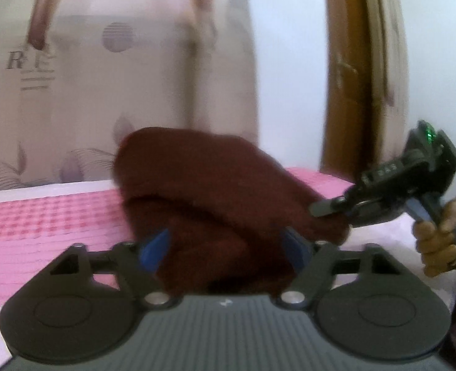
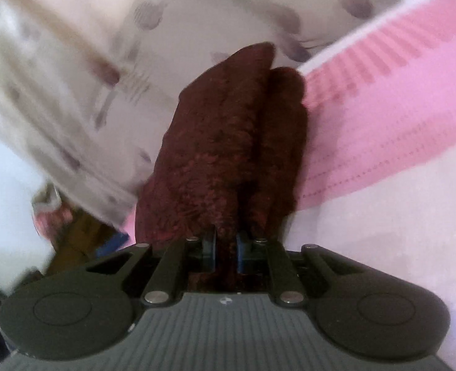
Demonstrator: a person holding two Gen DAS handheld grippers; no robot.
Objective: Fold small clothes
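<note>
A dark maroon knitted garment (image 1: 212, 179) is lifted in a bunched fold over the pink bed cover. In the left wrist view my left gripper (image 1: 223, 245) stands open, its blue pads (image 1: 154, 247) wide apart on either side of the garment's near part. My right gripper (image 1: 323, 208), held in a person's hand (image 1: 438, 241), comes in from the right and pinches the garment's right edge. The right wrist view shows the right gripper (image 2: 225, 244) shut on the maroon garment (image 2: 228, 142), which stretches away from the pads in two thick folds.
A pink and white checked bed cover (image 1: 42, 216) (image 2: 382, 123) lies under the garment. Behind it hangs a cream printed cloth with letters and leaves (image 1: 104, 77). A brown wooden door frame (image 1: 351, 77) stands at the right. Blurred clutter (image 2: 73, 225) sits beside the bed.
</note>
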